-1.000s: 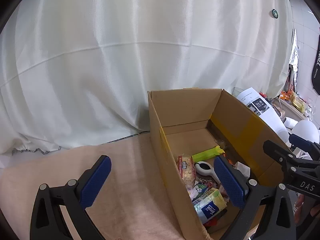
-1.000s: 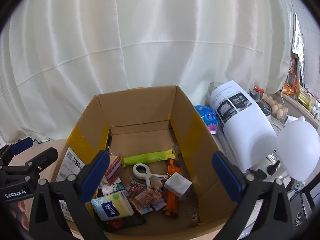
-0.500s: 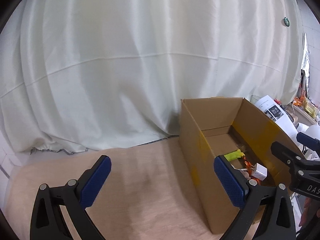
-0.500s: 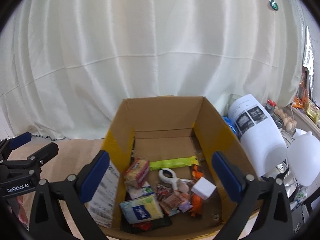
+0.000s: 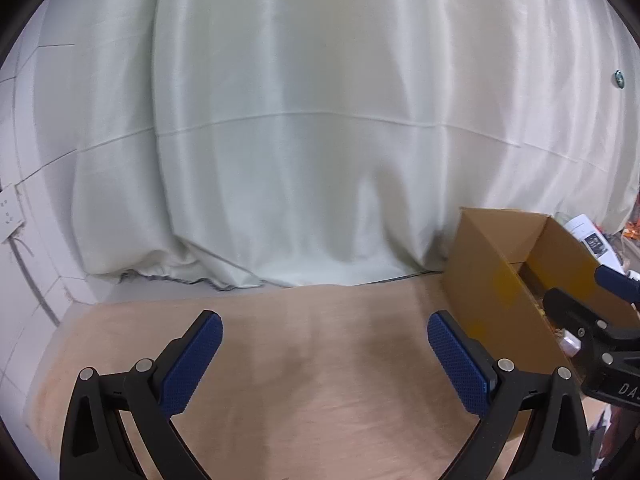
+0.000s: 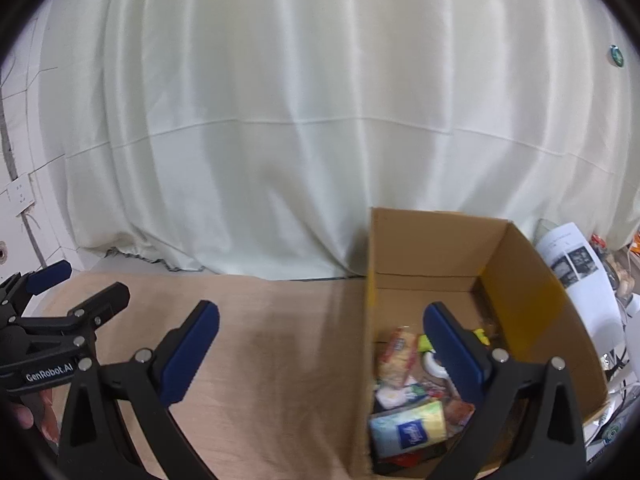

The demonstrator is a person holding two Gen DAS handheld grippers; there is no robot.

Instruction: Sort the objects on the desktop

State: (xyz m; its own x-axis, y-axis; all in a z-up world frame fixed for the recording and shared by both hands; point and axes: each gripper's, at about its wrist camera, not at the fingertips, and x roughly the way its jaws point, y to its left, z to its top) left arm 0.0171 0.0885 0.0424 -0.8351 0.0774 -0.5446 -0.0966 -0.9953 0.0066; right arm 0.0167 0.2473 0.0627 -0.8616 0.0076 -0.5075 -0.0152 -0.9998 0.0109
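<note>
As far as both views show, sorting looks done: bench bare, nothing left out. Cardboard box at the bench's right end holds the clutter: tissue pack, snack packet, white clip. Left claw and right claw both spread wide, empty.

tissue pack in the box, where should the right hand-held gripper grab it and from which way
Probably from above, through the open top of the cardboard box. The tissue pack lies flat on top of the pile by the near left wall, so pinch across its short width, keeping the right hand-held gripper clear of that wall.
</note>
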